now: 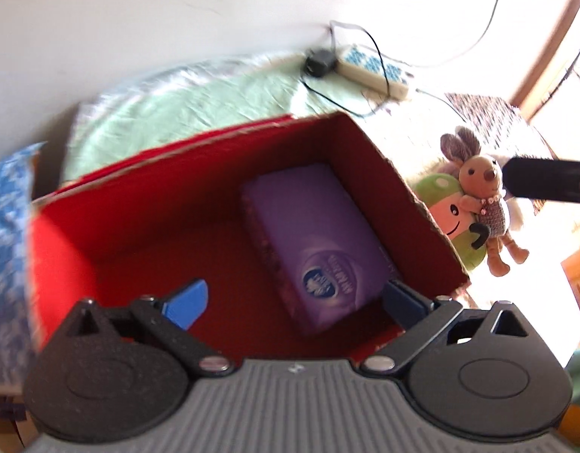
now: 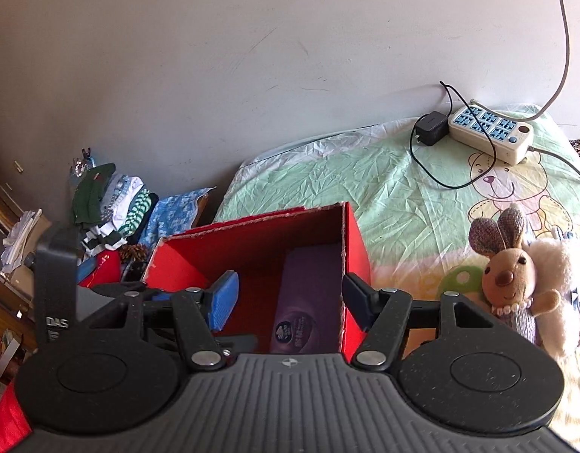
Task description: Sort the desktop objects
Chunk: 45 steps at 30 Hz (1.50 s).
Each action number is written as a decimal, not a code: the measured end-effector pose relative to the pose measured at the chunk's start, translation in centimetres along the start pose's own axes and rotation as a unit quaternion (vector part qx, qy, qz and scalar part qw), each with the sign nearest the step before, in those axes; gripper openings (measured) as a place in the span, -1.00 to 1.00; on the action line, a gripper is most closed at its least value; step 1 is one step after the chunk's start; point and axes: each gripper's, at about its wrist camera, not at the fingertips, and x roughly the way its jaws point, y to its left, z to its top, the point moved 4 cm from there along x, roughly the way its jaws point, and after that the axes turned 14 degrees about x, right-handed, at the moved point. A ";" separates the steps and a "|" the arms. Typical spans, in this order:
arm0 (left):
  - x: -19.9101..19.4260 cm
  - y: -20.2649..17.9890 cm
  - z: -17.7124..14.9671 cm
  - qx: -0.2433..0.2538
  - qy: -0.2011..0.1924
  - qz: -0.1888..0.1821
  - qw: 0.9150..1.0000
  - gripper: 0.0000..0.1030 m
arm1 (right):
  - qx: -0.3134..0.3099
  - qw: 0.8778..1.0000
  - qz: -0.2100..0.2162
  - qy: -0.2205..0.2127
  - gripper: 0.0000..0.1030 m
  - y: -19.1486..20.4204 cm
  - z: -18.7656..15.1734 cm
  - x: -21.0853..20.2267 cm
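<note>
One purple pack point(image 1: 320, 241) lies in the red box point(image 1: 146, 204), at the centre of the left wrist frame. Both grippers gape wide and hold nothing: left gripper point(image 1: 295, 298) over the box, right gripper point(image 2: 290, 294) at its right wall. Plush toys point(image 2: 516, 279) wait at that frame's right edge, just beside the right gripper, so it looks nearer

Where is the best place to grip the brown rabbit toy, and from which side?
Probably the brown rabbit toy is best gripped at its round head, from above. It leans upright against the white plush, so the head is free on both sides while the body is pressed against its neighbours.
</note>
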 end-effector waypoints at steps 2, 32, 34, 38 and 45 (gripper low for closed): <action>-2.5 -0.2 -2.3 -0.014 -0.011 0.029 0.999 0.96 | -0.011 1.000 0.008 0.010 0.27 0.2 -1.4 -0.7; -0.4 -13.1 -15.9 -0.045 0.085 0.120 0.988 -0.11 | -0.119 0.961 -0.050 0.245 0.32 5.5 -16.1 8.8; -0.2 -13.2 -16.0 -0.042 0.085 0.114 0.989 -0.13 | -0.113 0.960 -0.057 0.250 0.20 4.9 -16.3 9.1; -0.4 -14.1 -15.6 -0.028 0.077 0.095 0.992 -0.13 | -0.092 0.965 -0.058 0.240 0.17 3.7 -15.6 7.7; -3.1 -16.7 -12.4 0.023 0.024 0.055 0.998 -0.12 | -0.053 0.977 -0.055 0.198 0.16 1.9 -12.1 2.7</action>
